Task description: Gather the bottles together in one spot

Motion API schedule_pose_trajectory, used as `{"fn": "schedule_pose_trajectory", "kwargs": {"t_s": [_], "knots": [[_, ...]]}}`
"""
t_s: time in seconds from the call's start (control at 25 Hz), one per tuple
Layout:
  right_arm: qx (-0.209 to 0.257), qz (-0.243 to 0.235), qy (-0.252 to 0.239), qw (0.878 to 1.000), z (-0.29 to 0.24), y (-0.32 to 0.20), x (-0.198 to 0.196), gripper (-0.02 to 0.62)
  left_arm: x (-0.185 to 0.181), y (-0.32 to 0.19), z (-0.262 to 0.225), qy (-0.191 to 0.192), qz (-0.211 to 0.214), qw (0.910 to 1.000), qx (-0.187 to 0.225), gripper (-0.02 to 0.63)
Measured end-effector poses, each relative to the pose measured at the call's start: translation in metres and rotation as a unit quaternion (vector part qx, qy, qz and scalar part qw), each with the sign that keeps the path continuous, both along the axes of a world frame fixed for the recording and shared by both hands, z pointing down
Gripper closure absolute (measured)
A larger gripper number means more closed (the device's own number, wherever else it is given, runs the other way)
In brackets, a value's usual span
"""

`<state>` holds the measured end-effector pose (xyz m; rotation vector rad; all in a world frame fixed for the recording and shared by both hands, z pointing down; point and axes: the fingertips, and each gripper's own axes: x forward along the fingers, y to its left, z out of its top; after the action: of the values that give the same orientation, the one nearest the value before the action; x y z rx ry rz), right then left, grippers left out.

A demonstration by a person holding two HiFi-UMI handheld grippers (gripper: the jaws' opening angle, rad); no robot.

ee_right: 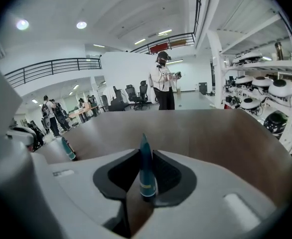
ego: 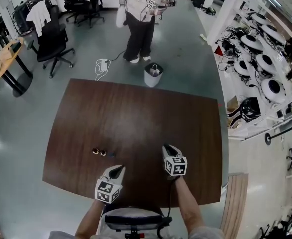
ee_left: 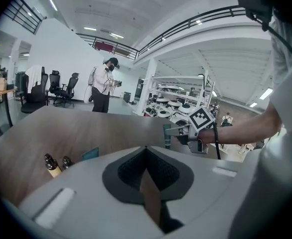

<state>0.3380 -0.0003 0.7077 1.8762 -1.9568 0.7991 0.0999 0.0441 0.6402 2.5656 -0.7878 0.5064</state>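
Table dark wood-grain, smooth with soft sheen; teal bottle glossy plastic; floor polished, reflective.

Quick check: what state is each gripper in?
Left gripper: closed, empty.
Right gripper: closed on a teal bottle.

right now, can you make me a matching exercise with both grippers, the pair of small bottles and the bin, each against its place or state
Things:
1. right gripper
2. left gripper
3. small bottles, a pair
4. bin

Places or states:
a. on the floor beyond the far edge of the table
b. shut on a teal bottle
c. standing side by side on the table
d. jaws together, nothing between them

Pairs: 1-b, 2-d, 3-c, 4-a
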Motion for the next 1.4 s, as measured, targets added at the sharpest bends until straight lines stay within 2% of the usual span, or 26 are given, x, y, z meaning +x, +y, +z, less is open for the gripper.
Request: {"fn": "schedule_pose_trajectory", "kwargs": {"t_s": [0.32, 0.6, 1.04, 1.4], "knots": [[0.049, -0.044, -0.018, 0.998, -0.014, -0.010, -0.038, 0.515, -0.014, -0.001, -0.001, 0.001, -0.025, 0.9996, 0.010, 0.603], [0.099, -0.105, -0.034, 0.989, -0.034, -0.019, -0.094, 0.515, -0.039, -0.004, -0.004, -0.002, -0.058, 0.9982, 0.016, 0.603], [0.139, -0.196, -0.057, 0.969, -0.043, -0.031, -0.182, 0.515, -0.076, -0.004, -0.002, -0.009, -0.096, 0.9951, 0.020, 0.603], [0.154, -0.226, -0.059, 0.960, -0.036, -0.036, -0.219, 0.515, -0.105, -0.002, 0.007, -0.016, -0.123, 0.9922, 0.011, 0.603]]}}
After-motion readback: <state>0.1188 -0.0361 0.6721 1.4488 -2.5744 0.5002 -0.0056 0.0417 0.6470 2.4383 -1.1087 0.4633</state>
